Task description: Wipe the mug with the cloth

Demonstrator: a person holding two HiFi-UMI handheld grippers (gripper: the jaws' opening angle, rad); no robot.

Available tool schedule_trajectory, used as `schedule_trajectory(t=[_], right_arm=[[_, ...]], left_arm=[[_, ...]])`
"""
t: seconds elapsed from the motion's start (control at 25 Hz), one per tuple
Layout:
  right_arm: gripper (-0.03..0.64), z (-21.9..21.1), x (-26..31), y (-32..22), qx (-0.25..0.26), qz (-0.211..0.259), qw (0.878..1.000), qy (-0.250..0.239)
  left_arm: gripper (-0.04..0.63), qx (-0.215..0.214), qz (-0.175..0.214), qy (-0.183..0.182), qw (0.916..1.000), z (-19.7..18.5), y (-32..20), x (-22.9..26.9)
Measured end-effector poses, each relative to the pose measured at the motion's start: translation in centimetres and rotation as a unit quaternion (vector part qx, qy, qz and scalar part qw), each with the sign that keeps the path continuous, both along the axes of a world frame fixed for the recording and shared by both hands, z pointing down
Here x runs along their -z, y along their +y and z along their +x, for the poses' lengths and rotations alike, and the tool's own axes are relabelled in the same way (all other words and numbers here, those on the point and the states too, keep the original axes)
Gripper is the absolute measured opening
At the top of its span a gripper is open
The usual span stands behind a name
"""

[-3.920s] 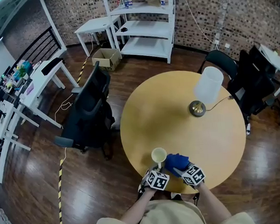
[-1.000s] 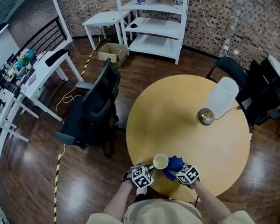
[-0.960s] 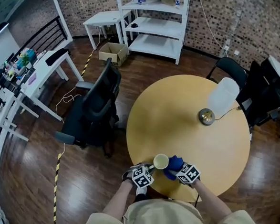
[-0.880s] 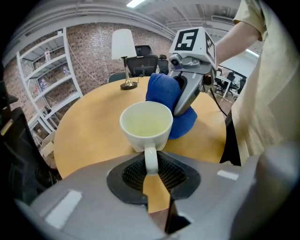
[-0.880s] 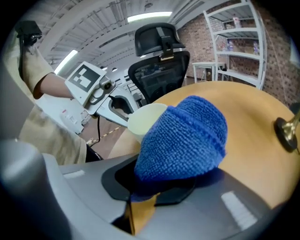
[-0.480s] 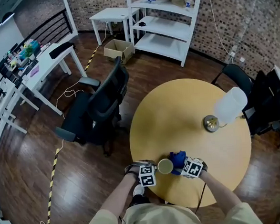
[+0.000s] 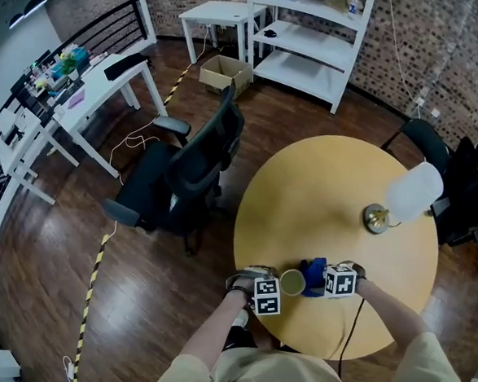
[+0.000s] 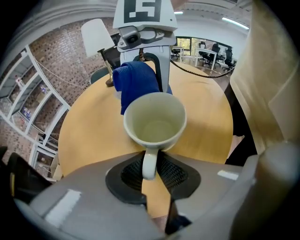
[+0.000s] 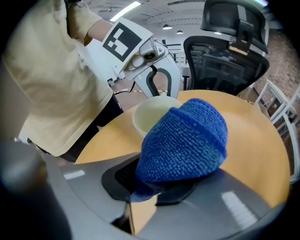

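Note:
A pale cream mug [image 8: 154,123] hangs by its handle from my left gripper [image 8: 151,171], which is shut on the handle; the mug's mouth faces the camera and it is empty. In the head view the mug [image 7: 292,283] sits between the two grippers near the table's near edge. My right gripper [image 9: 157,185] is shut on a bunched blue cloth [image 9: 183,140]. The cloth [image 8: 134,85] presses against the mug's far side, opposite the handle. In the head view the cloth [image 7: 313,274] lies just right of the mug, with the left gripper [image 7: 267,295] and right gripper [image 7: 340,281] on either side.
A round wooden table [image 7: 329,196] carries a lamp with a white shade [image 7: 412,192] at its right. A black office chair [image 7: 189,161] stands left of the table. White shelving [image 7: 318,34] and a white desk [image 7: 93,90] stand further back.
Both grippers have drawn closer together, so the cloth now sits against the mug. The head camera has shifted, and the table lies further right in view.

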State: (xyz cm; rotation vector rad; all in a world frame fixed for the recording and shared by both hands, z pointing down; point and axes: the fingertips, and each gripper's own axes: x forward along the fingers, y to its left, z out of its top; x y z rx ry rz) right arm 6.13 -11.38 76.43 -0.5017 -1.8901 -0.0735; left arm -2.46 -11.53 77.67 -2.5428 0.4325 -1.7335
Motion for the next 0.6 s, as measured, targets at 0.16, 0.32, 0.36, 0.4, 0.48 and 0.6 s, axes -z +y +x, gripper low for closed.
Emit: schedule_trajectory(t=[0.16,0.32,0.36,0.4,0.48,0.6], right_arm=[[0.064,0.0,-0.1,-0.6,0.046,0.001,0.999,0.009],[0.064,-0.2,-0.1,-1.2,0.105,0.001,0.994,0.021],[0.064,-0.2,0.0,-1.3,0.119,0.000,0.993,0.025],[0.064,-0.2,0.1,-1.5,0.132,-0.001,0.991,0.030],[0.064,-0.4,0.3,-2.0,0.149,-0.005,0.988,0.036],[0.064,-1.2,0.6,-3.1,0.160,-0.012,0.986,0.038]], left_arm=[[0.055,-0.004,0.001,-0.004,1.0000,0.0,0.1,-0.1],[0.054,-0.002,0.000,-0.006,1.0000,0.0,0.1,-0.1],[0.054,0.000,0.000,-0.006,1.0000,0.0,0.2,-0.1],[0.054,0.004,0.000,-0.005,1.0000,0.0,0.2,0.0],[0.052,0.011,0.000,-0.002,0.9999,0.0,0.2,0.1],[0.051,0.024,0.001,0.005,0.9997,0.0,0.0,0.0]])
